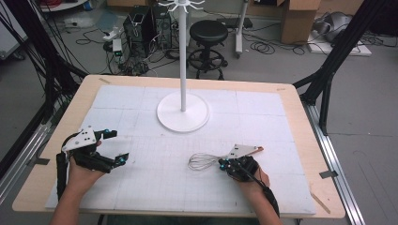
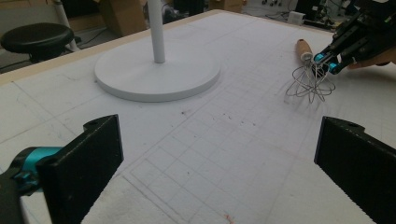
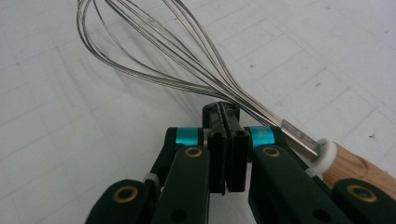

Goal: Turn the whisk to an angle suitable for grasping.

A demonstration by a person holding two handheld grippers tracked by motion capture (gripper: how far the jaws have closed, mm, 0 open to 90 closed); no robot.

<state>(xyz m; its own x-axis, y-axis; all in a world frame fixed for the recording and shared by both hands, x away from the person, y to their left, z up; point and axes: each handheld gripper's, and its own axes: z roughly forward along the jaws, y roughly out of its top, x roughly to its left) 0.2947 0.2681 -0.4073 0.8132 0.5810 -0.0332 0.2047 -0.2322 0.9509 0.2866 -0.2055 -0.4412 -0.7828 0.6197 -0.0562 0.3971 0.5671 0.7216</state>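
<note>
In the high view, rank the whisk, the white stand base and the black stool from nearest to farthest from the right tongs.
1. whisk: on the mat, its wires right at the tips of the right tongs.
2. white stand base: mid-table, beyond and to the left.
3. black stool: on the floor past the table's far edge.

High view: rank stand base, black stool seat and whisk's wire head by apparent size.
1. Stand base, the white disc, clearly largest.
2. Black stool seat, though it sits farther from the camera, so its true size is unsure.
3. Whisk's wire head, smallest.
</note>
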